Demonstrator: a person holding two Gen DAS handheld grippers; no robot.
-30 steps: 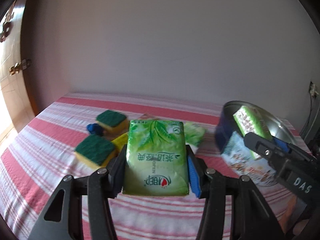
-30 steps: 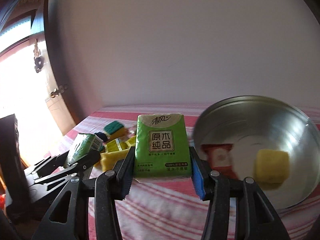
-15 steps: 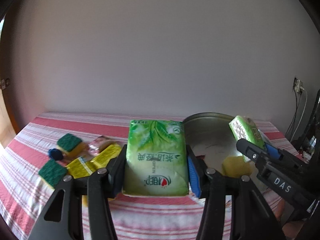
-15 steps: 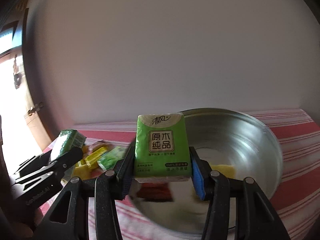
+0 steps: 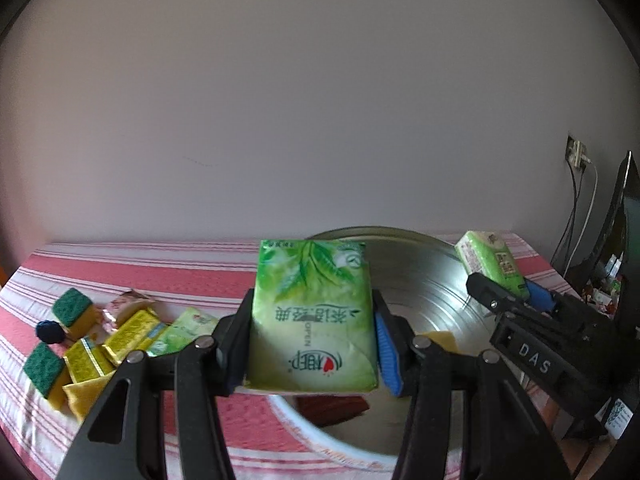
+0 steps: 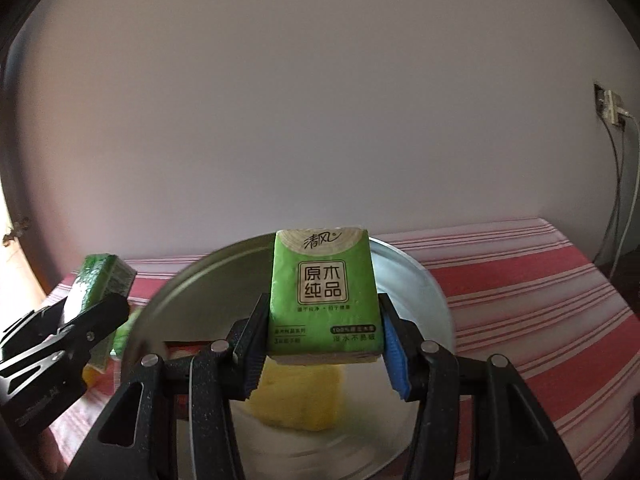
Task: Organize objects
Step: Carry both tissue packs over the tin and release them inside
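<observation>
A pale green tissue pack with a leaf print (image 5: 312,316) is clamped between the jaws of the left gripper (image 5: 312,344) and held above the near rim of a metal basin (image 5: 416,276). A darker green tissue pack with a square label (image 6: 324,300) is gripped in the same way by the jaws of the right gripper (image 6: 324,344), over the basin's interior. Below it, a yellow sponge (image 6: 300,400) is seen lying on the basin floor, with a red packet (image 5: 332,406) nearer the rim. The basin is carried by a worktop covered with a red-and-white striped cloth (image 6: 520,292). To the left of the basin, green-topped sponges (image 5: 74,312), yellow sachets (image 5: 132,330) and a dark blue ball (image 5: 49,330) are clustered on the cloth.
</observation>
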